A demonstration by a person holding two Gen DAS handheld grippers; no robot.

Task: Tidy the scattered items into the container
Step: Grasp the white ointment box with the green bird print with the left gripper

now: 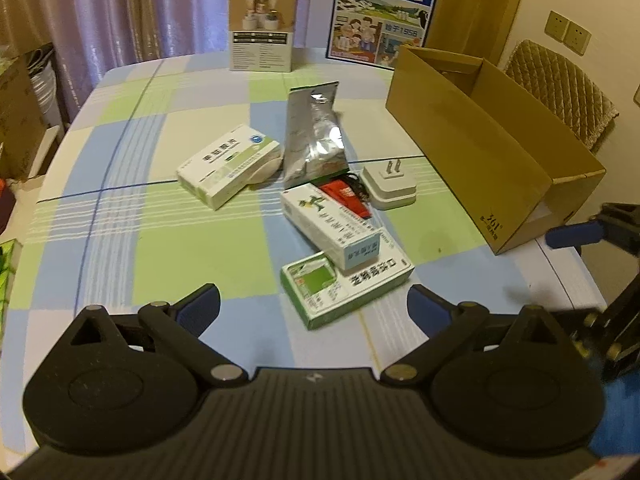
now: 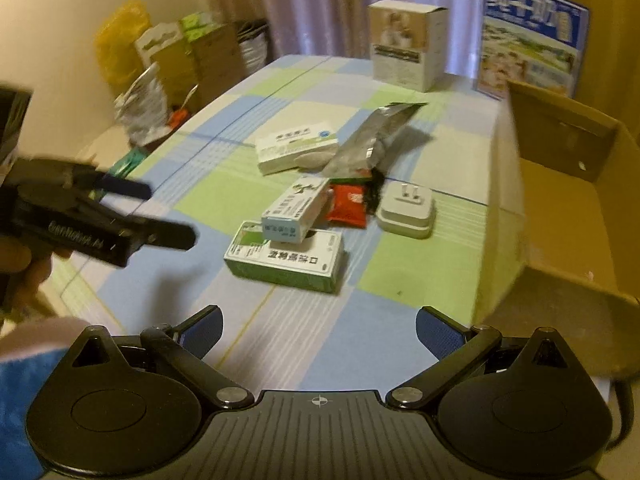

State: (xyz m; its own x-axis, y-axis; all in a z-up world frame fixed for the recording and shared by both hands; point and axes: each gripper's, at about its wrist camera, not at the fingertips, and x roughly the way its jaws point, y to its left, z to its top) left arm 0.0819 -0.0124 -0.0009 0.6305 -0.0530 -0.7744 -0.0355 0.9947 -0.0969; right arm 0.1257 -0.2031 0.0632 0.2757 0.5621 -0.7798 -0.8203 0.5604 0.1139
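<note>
Both hand-held grippers hovered above a checked tablecloth (image 1: 120,240) of blue, green and cream squares, each with its two blue-padded fingers spread wide and holding nothing. The left gripper (image 1: 314,308) pointed at a cluster of scattered packages, and the right gripper (image 2: 318,330) faced the same cluster from slightly further right. Taking the green-and-white box (image 1: 346,286) as the landmark, it lay flat nearest both grippers. A long white box (image 1: 330,226) rested tilted on its far edge. Just behind that sat a red packet (image 1: 346,196) with a dark cord beside it, and to the right of the packet a white plug adapter (image 1: 390,186) lay with its prongs pointing up. Further back and to the left of the landmark box lay a white-and-green carton (image 1: 226,164), with a silver foil pouch (image 1: 314,136) lying beside it. To the right of the landmark box, well apart from the clutter, stood the open cardboard box (image 1: 480,152), its inside mostly hidden in the left view and looking bare in the right view. At the far edge of the table stood a tall white box (image 1: 262,26) and a blue milk carton poster (image 1: 384,14).
</note>
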